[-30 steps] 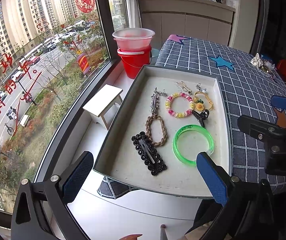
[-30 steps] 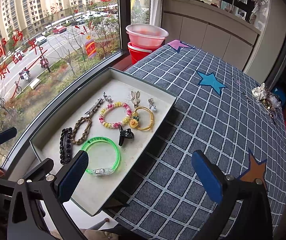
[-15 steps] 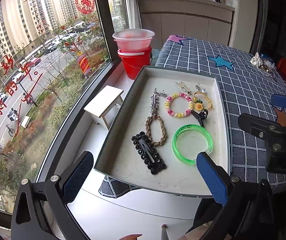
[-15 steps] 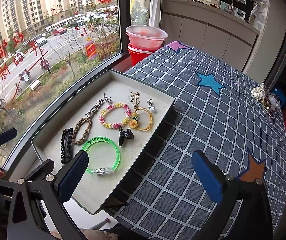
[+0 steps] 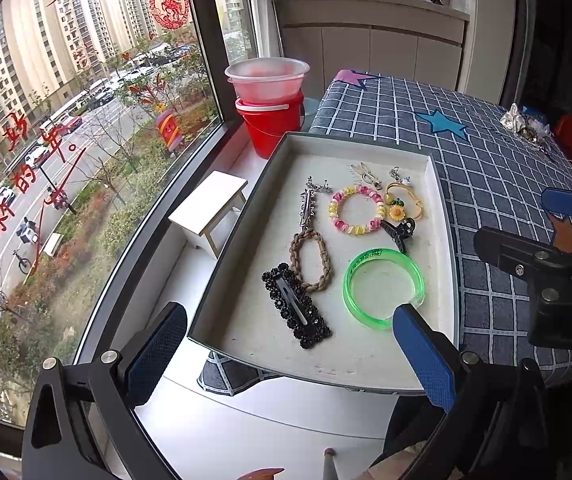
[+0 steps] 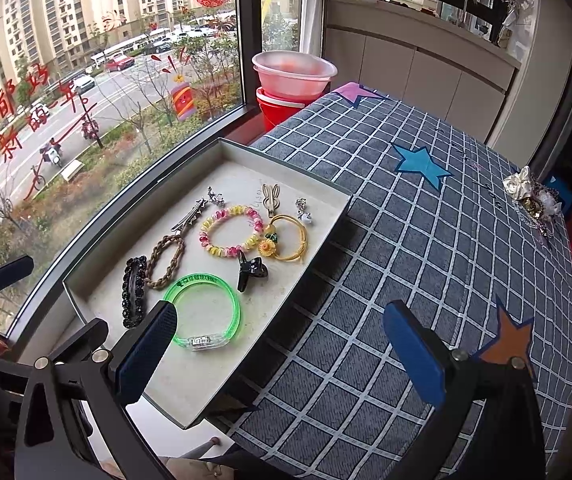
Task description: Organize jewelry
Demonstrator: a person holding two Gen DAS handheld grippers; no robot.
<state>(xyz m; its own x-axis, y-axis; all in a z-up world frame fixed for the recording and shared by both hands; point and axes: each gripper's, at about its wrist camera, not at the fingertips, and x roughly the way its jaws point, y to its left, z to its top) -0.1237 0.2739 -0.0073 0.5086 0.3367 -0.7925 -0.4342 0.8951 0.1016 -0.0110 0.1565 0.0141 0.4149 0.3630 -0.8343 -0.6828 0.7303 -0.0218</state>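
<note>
A shallow grey tray (image 5: pixel 441 208) (image 6: pixel 317 248) lies at the table's window-side corner. In it lie a green bangle (image 5: pixel 381 286) (image 6: pixel 206 312), a black beaded clip (image 5: pixel 295 304) (image 6: pixel 134 292), a braided brown band (image 5: pixel 309 260) (image 6: pixel 166 256), a pink-and-yellow bracelet (image 5: pixel 355 210) (image 6: pixel 232 232), a yellow flower hair tie (image 5: pixel 401 204) (image 6: pixel 286 238), a black claw clip (image 5: pixel 399 230) (image 6: pixel 250 270) and small silver pins. My left gripper (image 5: pixel 286 356) hangs open just short of the tray's near edge. My right gripper (image 6: pixel 282 352) is open above the tray's right rim. Both are empty.
A checked blue tablecloth with star patches (image 6: pixel 421 164) covers the table. A heap of loose jewelry (image 6: pixel 533 196) (image 5: pixel 525 126) sits at the far right edge. A red bucket with a pink basin (image 5: pixel 270 112) and a small white stool (image 5: pixel 214 208) stand by the window.
Both views have drifted slightly; the tray sits a touch lower and closer in the frames. Nothing in the tray has moved and both grippers stay open.
</note>
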